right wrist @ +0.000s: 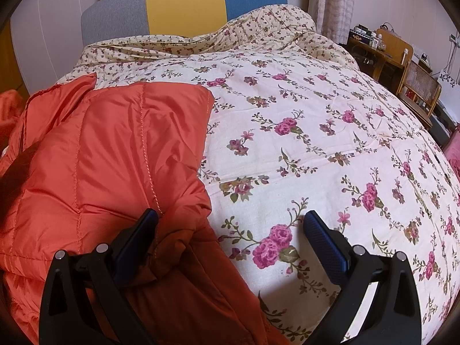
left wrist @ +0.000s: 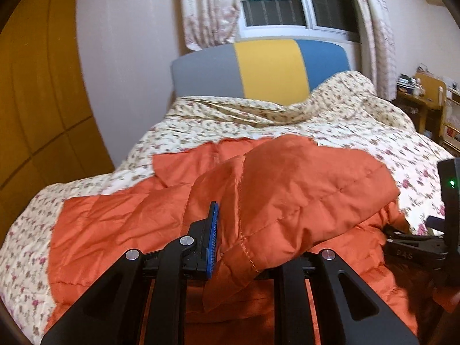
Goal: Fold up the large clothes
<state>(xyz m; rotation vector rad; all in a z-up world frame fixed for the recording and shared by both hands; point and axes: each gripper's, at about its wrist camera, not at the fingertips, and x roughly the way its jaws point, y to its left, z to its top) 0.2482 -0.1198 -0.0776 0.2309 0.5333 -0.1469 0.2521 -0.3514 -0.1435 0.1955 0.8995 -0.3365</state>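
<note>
An orange quilted jacket (left wrist: 120,215) lies spread on a floral bed cover (left wrist: 201,126). A fold of the jacket (left wrist: 302,187) drapes over my left gripper (left wrist: 250,235) and hides its right finger; only the blue-padded left finger (left wrist: 213,238) shows, so I cannot tell the gap. In the right wrist view the jacket (right wrist: 100,155) fills the left side. My right gripper (right wrist: 230,224) is open wide, its left finger (right wrist: 141,235) resting on the jacket's edge and its right finger (right wrist: 325,247) over the bare cover (right wrist: 316,143). The right gripper's body (left wrist: 417,247) shows at the far right of the left wrist view.
A grey, yellow and blue headboard (left wrist: 258,66) stands at the far end under a window with curtains (left wrist: 210,8). A wooden wardrobe (left wrist: 37,86) is at the left. A wooden desk and chair (right wrist: 402,66) stand to the right of the bed.
</note>
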